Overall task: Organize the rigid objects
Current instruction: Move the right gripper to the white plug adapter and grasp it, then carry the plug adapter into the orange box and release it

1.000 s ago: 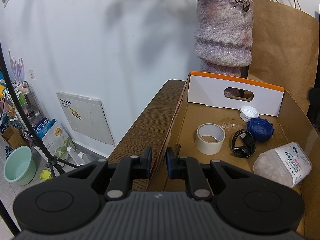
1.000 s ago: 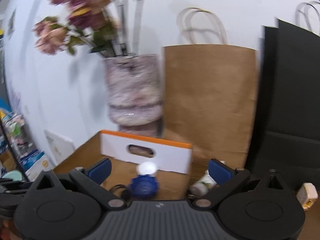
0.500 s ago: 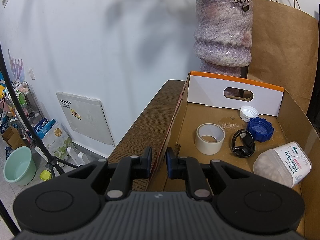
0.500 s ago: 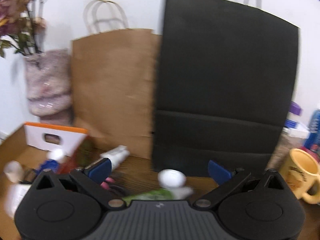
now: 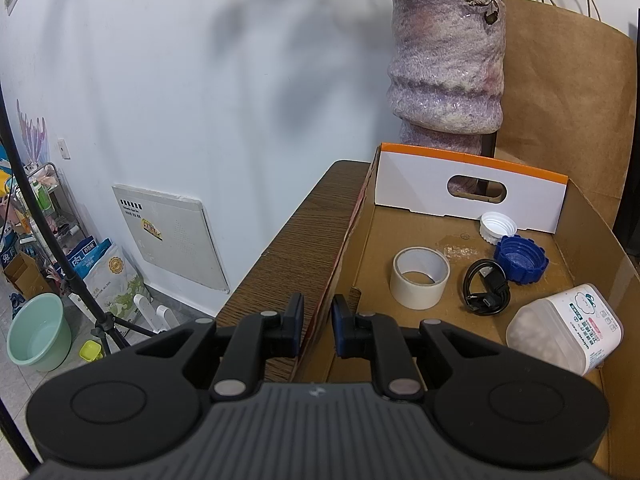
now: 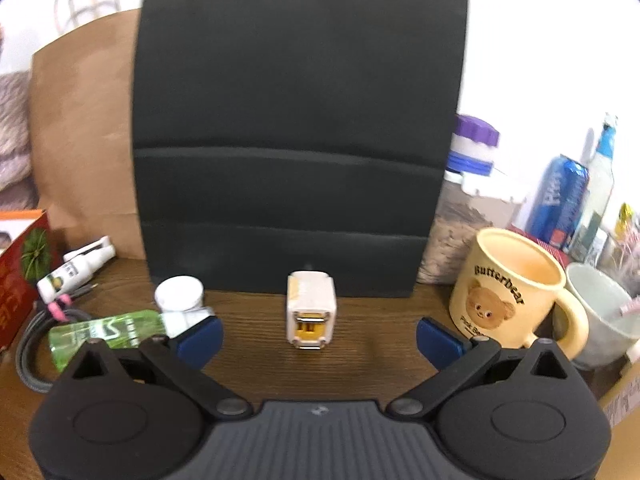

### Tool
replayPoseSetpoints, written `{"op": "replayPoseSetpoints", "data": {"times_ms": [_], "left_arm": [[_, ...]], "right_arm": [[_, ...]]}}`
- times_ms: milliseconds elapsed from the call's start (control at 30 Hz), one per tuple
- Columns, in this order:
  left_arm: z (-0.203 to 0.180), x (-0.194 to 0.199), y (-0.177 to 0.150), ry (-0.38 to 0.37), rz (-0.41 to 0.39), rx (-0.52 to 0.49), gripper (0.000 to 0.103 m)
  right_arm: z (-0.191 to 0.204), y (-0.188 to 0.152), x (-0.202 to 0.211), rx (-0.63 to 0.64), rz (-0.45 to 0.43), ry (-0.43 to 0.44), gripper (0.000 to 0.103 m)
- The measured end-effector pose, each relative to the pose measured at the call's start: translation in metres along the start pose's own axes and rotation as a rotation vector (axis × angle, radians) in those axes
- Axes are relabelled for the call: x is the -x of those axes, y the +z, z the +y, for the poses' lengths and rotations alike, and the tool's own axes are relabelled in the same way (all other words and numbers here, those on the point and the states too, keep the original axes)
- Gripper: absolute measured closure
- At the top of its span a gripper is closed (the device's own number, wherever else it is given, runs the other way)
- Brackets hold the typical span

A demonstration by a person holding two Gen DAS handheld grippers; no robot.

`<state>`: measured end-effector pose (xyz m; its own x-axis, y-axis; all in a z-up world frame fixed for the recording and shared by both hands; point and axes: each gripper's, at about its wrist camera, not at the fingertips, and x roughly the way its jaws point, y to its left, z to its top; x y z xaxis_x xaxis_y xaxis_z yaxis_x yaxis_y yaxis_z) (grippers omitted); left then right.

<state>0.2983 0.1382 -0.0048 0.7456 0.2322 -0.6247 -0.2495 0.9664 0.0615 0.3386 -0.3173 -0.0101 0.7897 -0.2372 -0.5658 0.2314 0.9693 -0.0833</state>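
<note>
Swinging away from the cardboard box since a second earlier, the right gripper (image 6: 318, 338) had come to face a different stretch of the wooden table (image 6: 360, 360), while the left gripper (image 5: 316, 330) had not shifted at all. The right gripper's blue-padded jaws stood wide apart and held nothing. Between them, a little beyond the tips and touching neither pad, stood a small white cube-shaped charger (image 6: 311, 311) with a yellow-orange face turned toward the camera; it sat upright on the table just in front of a black bag (image 6: 300, 132). Near the left pad lay a clear green bottle (image 6: 106, 332) on its side with its white cap (image 6: 179, 295) toward the charger. Farther left were a coiled grey cable (image 6: 30, 344) and a small white spray bottle (image 6: 76, 268), in front of a brown paper bag (image 6: 84, 128). To the right of the right pad stood a cream bear mug (image 6: 516, 288), with a white cup (image 6: 600, 312) just beside it.

The left gripper's jaws were nearly closed, pinching the near left wall of the cardboard box (image 5: 344, 248). Inside the box lay a roll of white tape (image 5: 420, 277), a coiled black cable (image 5: 486, 292), a blue cap (image 5: 520, 260), a white cap (image 5: 498, 227) and a clear tub (image 5: 564, 328) on its side. A mottled purple vase (image 5: 446, 72) stood behind the box.
</note>
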Motion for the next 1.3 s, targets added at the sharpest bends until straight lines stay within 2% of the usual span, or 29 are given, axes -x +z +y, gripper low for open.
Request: {"op": "replayPoseSetpoints", "data": {"times_ms": [233,467,633,767,867,967,1033,1100,1167,1200,1300], "left_arm": [[0.0,0.0,0.0,0.001,0.0,0.0,0.087],[-0.001,0.0,0.001,0.003,-0.004,-0.003,0.087],[-0.001,0.0,0.001,0.003,-0.006,-0.005,0.087],[-0.001,0.0,0.0,0.004,-0.007,-0.006,0.087],[-0.001,0.0,0.0,0.004,-0.008,-0.006,0.087],[-0.001,0.0,0.0,0.003,-0.007,-0.005,0.087],[-0.001,0.0,0.0,0.003,-0.007,-0.005,0.087],[-0.001,0.0,0.0,0.003,-0.007,-0.005,0.087],[-0.001,0.0,0.0,0.003,-0.007,-0.005,0.087],[-0.001,0.0,0.0,0.003,-0.007,-0.005,0.087],[-0.001,0.0,0.0,0.003,-0.007,-0.005,0.087]], "right_arm": [[0.009,-0.005,-0.013,0.032,-0.006,0.019,0.0],[0.013,-0.003,-0.037,0.059,-0.039,0.002,0.002],[0.008,0.001,-0.058,0.031,0.016,0.009,0.011],[0.001,0.006,-0.066,-0.025,0.003,0.015,0.012],[-0.001,0.009,-0.076,-0.051,0.029,0.025,0.017],[-0.001,0.01,-0.084,-0.068,0.066,0.031,0.026],[-0.002,0.01,-0.085,-0.073,0.076,0.033,0.036],[-0.002,0.009,-0.084,-0.077,0.071,0.037,0.038],[-0.002,0.009,-0.082,-0.078,0.059,0.042,0.064],[-0.002,0.008,-0.08,-0.081,0.048,0.054,0.072],[-0.002,0.007,-0.076,-0.094,0.03,0.056,0.072]]}}
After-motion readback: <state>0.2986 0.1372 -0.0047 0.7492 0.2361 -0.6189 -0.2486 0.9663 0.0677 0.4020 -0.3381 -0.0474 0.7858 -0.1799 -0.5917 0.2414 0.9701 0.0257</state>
